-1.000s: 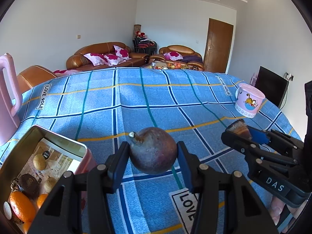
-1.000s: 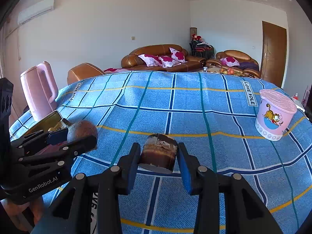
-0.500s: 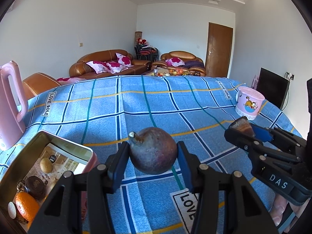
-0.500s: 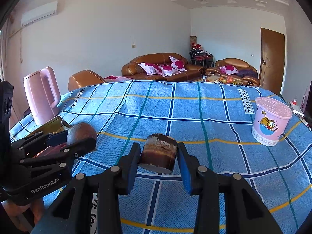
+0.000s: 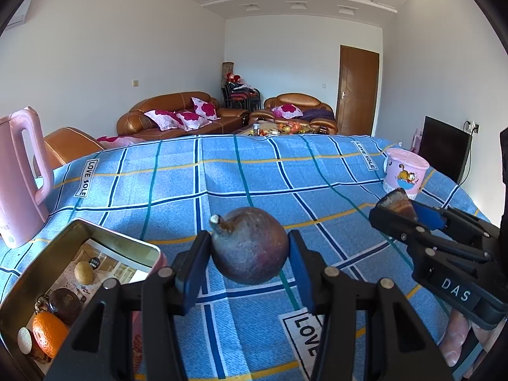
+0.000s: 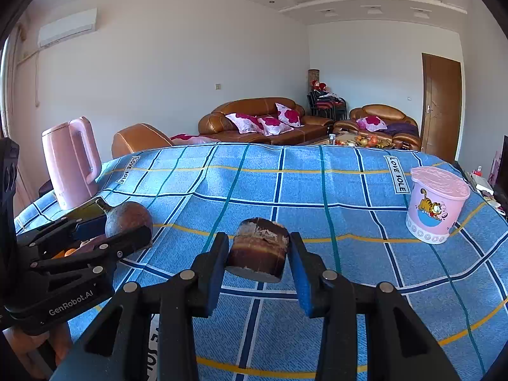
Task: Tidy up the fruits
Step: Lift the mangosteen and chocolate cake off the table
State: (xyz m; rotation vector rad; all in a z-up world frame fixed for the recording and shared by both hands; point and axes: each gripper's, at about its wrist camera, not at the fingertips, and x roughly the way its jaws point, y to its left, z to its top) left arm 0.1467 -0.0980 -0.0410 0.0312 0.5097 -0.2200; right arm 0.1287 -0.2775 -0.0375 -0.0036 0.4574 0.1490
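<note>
With an orange point(image 5: 49, 333) already in the tin point(image 5: 38, 273) at eight o'clock, left tongs point(image 5: 249, 254) gripped a passion fruit point(image 5: 250, 247) and right tongs point(image 6: 257, 255) clamped a brown fruit chunk point(image 6: 258, 252), both unplaced.

- pink plastic kettle point(image 6: 71, 162) standing on the blue checked tablecloth point(image 6: 317, 197), far left
- pink lidded cartoon-cat tub point(image 6: 436, 204) on the right
- brown leather sofa point(image 6: 257, 119) with pink floral cushions behind
</note>
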